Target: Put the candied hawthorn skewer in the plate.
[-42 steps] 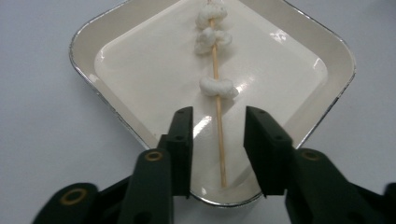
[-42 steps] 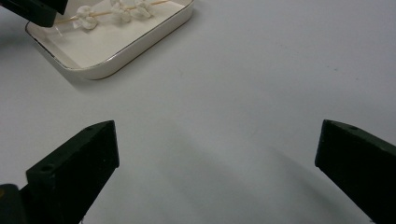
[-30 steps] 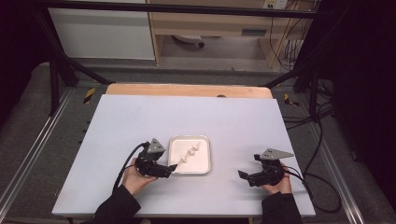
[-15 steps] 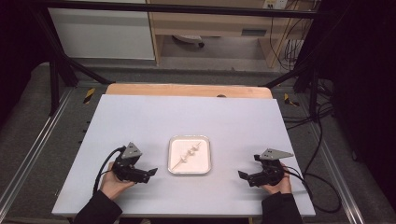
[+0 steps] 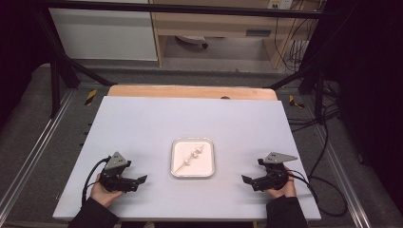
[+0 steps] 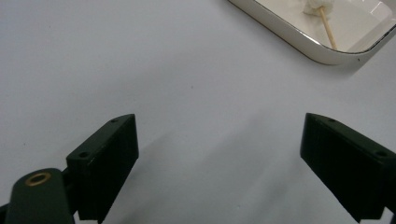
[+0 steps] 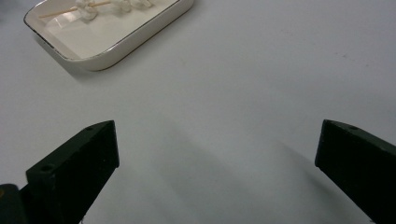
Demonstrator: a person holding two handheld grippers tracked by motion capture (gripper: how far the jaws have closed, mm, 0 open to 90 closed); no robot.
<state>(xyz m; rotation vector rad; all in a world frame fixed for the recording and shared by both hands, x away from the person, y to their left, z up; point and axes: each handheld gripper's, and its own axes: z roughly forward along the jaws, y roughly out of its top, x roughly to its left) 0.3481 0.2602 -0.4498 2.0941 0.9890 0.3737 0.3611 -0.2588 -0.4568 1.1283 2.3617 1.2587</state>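
Note:
A white rectangular tray [image 5: 174,161] sits at the middle of the table, and a wooden skewer [image 5: 192,157] with white lumps threaded on it lies inside. My left gripper [image 5: 138,182] rests low on the table to the left of the tray, well apart from it. Its jaws have just been opening and stand open with nothing between them [image 6: 219,135]. The tray's corner [image 6: 299,44] and the skewer's end [image 6: 328,31] lie beyond them. My right gripper [image 5: 247,180] rests to the right of the tray, open and empty [image 7: 219,130], facing the tray [image 7: 116,51] and skewer [image 7: 60,12].
The white tabletop [image 5: 190,118] has a wooden strip [image 5: 190,91] along its far edge. Metal frame rails run down both sides. Cables [image 5: 328,142] trail off the right side of the table.
My left gripper has moved left, away from the tray's edge, to the near left part of the table. The right gripper and the tray have stayed put.

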